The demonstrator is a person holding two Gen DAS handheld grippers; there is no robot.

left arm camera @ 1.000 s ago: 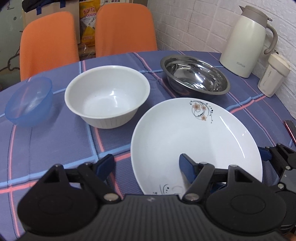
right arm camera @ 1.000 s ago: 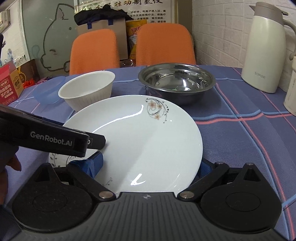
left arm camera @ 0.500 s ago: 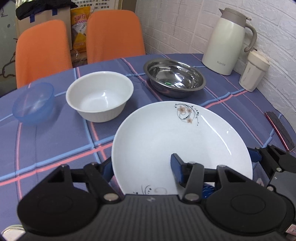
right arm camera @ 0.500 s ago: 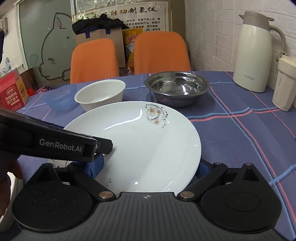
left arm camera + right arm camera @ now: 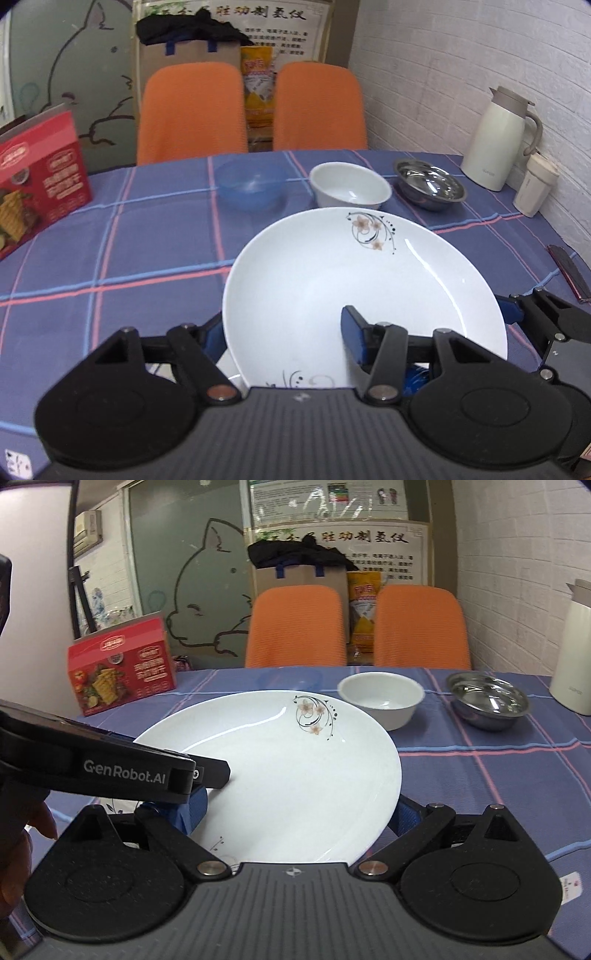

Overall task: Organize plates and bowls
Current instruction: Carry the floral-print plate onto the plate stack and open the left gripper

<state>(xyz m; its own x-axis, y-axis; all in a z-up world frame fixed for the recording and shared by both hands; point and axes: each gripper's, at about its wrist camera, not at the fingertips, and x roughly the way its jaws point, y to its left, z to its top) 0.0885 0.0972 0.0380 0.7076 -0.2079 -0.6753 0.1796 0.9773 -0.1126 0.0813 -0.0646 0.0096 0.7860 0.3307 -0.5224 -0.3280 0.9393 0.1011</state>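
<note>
Stiff, glazed and breakable, the plate (image 5: 332,280) is pinched at its slippery near rim by both the left hand-held gripper (image 5: 284,332) and the right hand-held gripper (image 5: 299,812).

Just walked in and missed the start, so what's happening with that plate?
A person holds a hand-held gripper in each hand, and both grip the same white flowered plate. The left hand-held gripper pinches its near-left rim; the right hand-held gripper has a finger at each side of the plate. The plate appears lifted above the checked tablecloth. Farther back sit a blue bowl, a white bowl and a steel bowl, none stacked.
</note>
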